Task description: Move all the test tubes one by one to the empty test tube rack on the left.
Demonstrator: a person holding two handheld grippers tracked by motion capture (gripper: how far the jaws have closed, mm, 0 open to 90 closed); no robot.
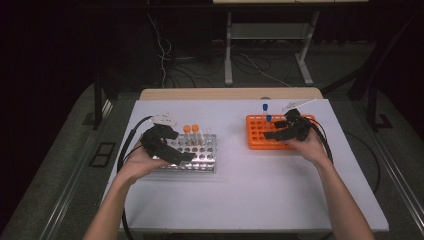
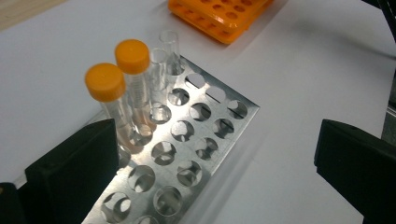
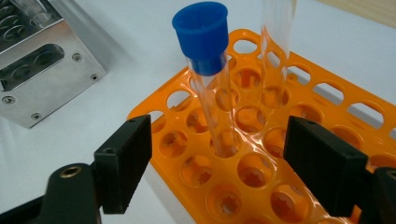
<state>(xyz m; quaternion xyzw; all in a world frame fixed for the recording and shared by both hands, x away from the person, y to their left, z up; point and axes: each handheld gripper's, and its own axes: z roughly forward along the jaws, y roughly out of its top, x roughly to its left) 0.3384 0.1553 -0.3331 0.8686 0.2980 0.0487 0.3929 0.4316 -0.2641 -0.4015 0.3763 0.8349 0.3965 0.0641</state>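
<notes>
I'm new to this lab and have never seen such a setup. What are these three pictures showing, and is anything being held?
A person at a white table holds a hand-operated gripper in each hand. One picture looks down from above; the other two come from cameras riding on each gripper.

The left gripper hangs open over a metal rack with two orange-capped tubes and some uncapped ones.

The right gripper sits at an orange rack; its jaws stand either side of a blue-capped tube without pressing it. Nothing is held.
</notes>
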